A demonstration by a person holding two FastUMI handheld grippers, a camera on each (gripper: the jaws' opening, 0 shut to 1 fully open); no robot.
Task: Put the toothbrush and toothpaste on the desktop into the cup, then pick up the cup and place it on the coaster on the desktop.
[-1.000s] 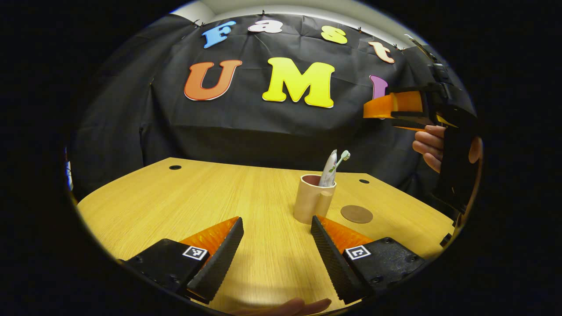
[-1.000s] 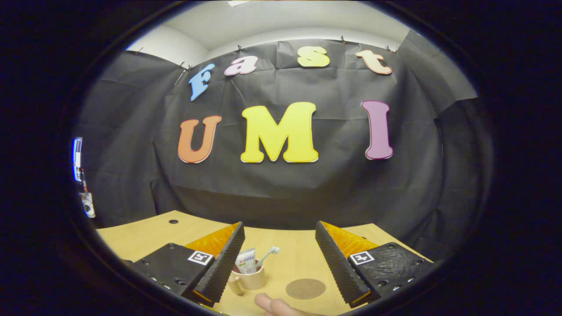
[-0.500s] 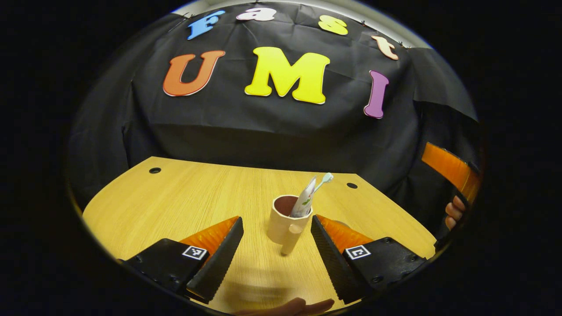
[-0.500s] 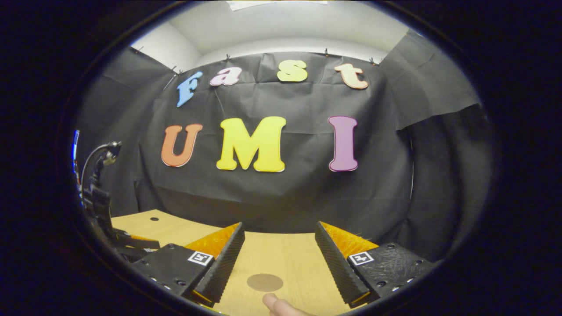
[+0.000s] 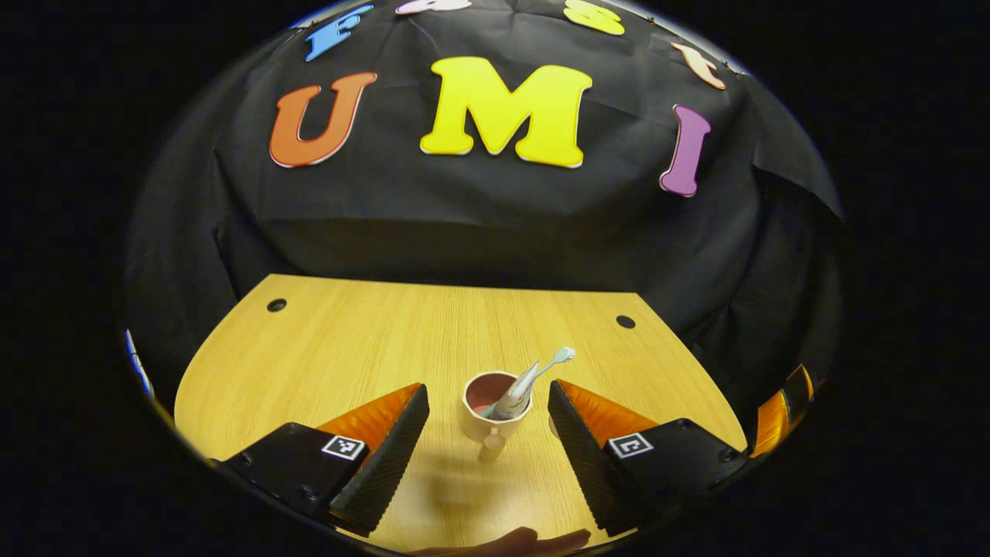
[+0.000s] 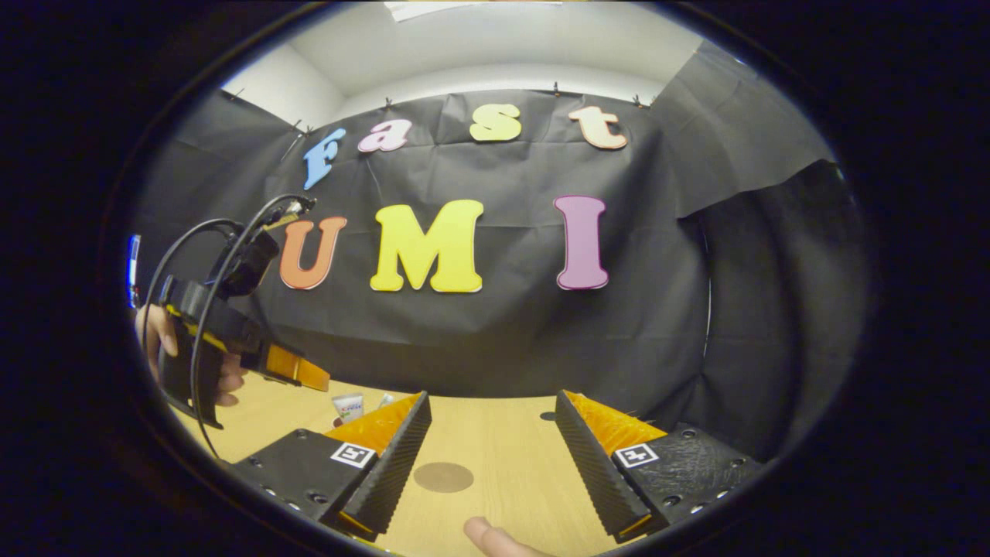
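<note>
The left gripper (image 5: 487, 433) has its fingers wide apart, with the cup (image 5: 495, 406) standing on the desk (image 5: 356, 340) between them. The toothbrush (image 5: 551, 362) and toothpaste (image 5: 512, 398) are inside it. The right gripper (image 6: 491, 456) is wide too, holding nothing, over the coaster (image 6: 443, 477). Next, I think, squeeze the cup and carry it to the coaster.

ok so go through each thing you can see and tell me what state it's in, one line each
cup: upright on the desk, between the left gripper's fingers, not gripped
toothbrush: in the cup, leaning, head up
toothpaste: in the cup, leaning
coaster: flat on the desk, bare
left gripper: open, around the cup
right gripper: open, holding nothing
</note>
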